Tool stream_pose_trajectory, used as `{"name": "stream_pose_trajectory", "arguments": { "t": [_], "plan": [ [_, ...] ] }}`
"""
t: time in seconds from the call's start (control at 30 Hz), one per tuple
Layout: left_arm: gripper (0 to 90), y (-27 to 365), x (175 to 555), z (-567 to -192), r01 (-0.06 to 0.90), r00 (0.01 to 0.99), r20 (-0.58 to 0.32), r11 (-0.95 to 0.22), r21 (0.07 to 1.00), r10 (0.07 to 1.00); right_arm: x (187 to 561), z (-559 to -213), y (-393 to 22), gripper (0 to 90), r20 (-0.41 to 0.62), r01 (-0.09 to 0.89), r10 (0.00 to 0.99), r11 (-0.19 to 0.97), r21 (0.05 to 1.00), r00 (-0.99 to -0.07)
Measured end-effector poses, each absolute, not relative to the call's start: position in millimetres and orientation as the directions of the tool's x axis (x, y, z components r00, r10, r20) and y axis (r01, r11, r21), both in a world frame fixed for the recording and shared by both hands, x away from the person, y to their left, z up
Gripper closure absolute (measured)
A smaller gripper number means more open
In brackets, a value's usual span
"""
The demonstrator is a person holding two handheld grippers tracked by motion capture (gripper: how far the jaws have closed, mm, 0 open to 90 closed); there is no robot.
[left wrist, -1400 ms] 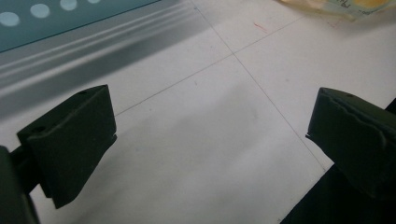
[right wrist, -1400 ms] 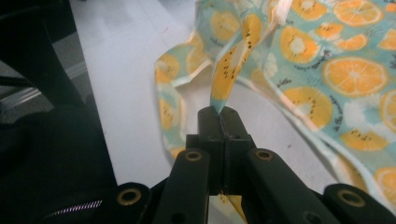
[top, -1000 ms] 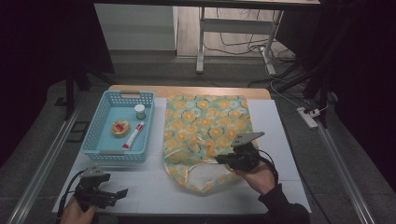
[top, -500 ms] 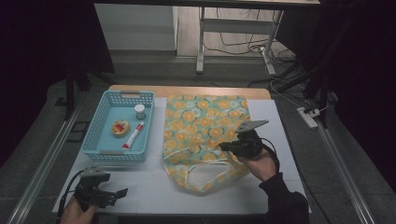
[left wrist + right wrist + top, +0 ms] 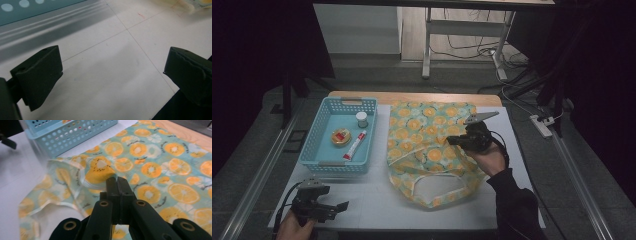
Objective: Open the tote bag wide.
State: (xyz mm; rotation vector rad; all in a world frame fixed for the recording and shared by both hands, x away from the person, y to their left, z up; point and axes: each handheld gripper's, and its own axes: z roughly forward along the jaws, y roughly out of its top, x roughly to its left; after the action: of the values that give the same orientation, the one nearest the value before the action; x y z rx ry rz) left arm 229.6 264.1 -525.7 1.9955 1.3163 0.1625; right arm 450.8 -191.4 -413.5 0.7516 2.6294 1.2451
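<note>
A cloth bag (image 5: 422, 135) printed with orange slices lies flat on the white table mat, its mouth and handle toward the front edge. My right gripper (image 5: 452, 141) hovers over the bag's middle right, a hand behind it. In the right gripper view its jaws (image 5: 116, 180) are pressed together with a pinch of the bag's upper layer (image 5: 100, 173) at the tips, raised a little off the mat. My left gripper (image 5: 343, 206) rests at the front left corner of the table. Its jaws (image 5: 112, 72) stand wide apart over bare mat with nothing between them.
A light blue basket (image 5: 319, 160) stands left of the bag and holds a white jar (image 5: 361, 119), a round tin (image 5: 340, 136) and a tube (image 5: 354, 145). The basket's perforated wall (image 5: 75, 135) lies close to the bag's edge. A wooden strip (image 5: 412, 96) borders the far side.
My right gripper has moved away from the front edge toward the bag's middle and risen slightly, drawing the pinched fabric with it. The left gripper has stayed put.
</note>
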Motion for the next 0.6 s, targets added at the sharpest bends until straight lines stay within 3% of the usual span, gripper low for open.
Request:
{"name": "stream_pose_trajectory", "arguments": {
  "t": [0.6],
  "plan": [
    [2.0,265,230,-526,0.751,0.466,-0.281,-0.207,0.627,0.839,502,-451,-171,89.1,0.025,0.389,0.561,0.540,0.746,-0.827]
  ]
}}
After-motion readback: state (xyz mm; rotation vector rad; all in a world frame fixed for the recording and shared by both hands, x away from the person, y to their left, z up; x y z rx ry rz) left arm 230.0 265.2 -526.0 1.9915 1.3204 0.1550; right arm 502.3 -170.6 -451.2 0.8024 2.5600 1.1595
